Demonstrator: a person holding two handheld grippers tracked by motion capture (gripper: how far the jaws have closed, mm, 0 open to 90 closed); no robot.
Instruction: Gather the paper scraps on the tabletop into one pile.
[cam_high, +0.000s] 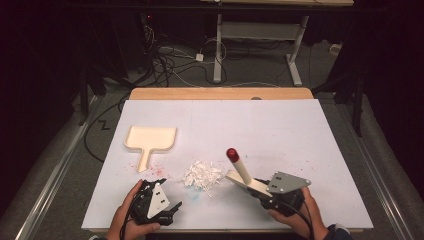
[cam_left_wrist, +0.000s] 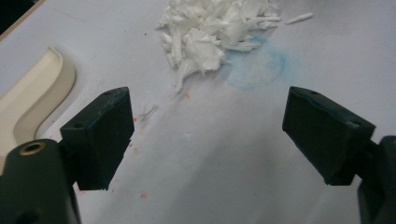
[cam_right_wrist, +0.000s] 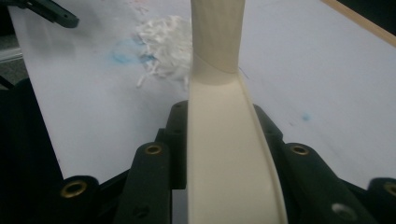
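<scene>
**Brush held slanting toward the shredded pile**

The right gripper (cam_high: 264, 192) has its fingers clenched on the flat cream end of a cream plastic brush with a red-tipped handle (cam_high: 240, 172) — it sits at the near right of the white surface (cam_high: 280, 130). The brush's long axis slants from the fingers up and to the far left, its red tip raised above the surface. Just left of it lies a small heap of white shredded paper (cam_high: 202, 175). The left gripper (cam_high: 167, 212) rests at the near left, fingers released and wide apart, holding nothing. A cream plastic dustpan (cam_high: 150, 140) lies farther left — its handle points toward the near edge.
</scene>
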